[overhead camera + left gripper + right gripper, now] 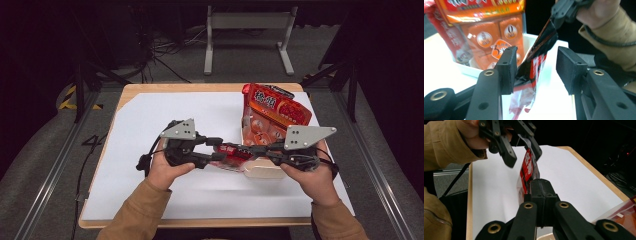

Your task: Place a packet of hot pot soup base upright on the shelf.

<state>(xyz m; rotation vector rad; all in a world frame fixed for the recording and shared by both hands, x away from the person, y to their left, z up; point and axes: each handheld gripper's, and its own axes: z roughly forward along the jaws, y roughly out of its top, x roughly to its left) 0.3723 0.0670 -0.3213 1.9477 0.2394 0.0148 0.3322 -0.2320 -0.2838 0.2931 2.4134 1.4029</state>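
Tan sleeves enter from the bottom edge of the high view, both hands raised over the white sheet (150, 125) that covers the wooden table (131, 90). Left of centre, the left gripper (216, 149) points right toward the middle. Its jaws stand apart, one pad (508, 67) against the loose end of the wrapper, the other pad clear of it, so no clamp there. At centre, the small red, black and clear snack wrapper (234, 152) hangs stretched between the two grippers, above the sheet. In the left gripper view its crumpled clear end droops between the black jaws. Right of centre, the right gripper (261, 150) points left, jaws pressed together, pinching the wrapper's other end; the right gripper view shows the film emerging from the closed pads. Just below it, a pale tray or tub (262, 170) sits on the sheet, what it holds unclear. Upper right, a big red-orange snack bag (275, 112) stands upright in a white box, just behind the right gripper.
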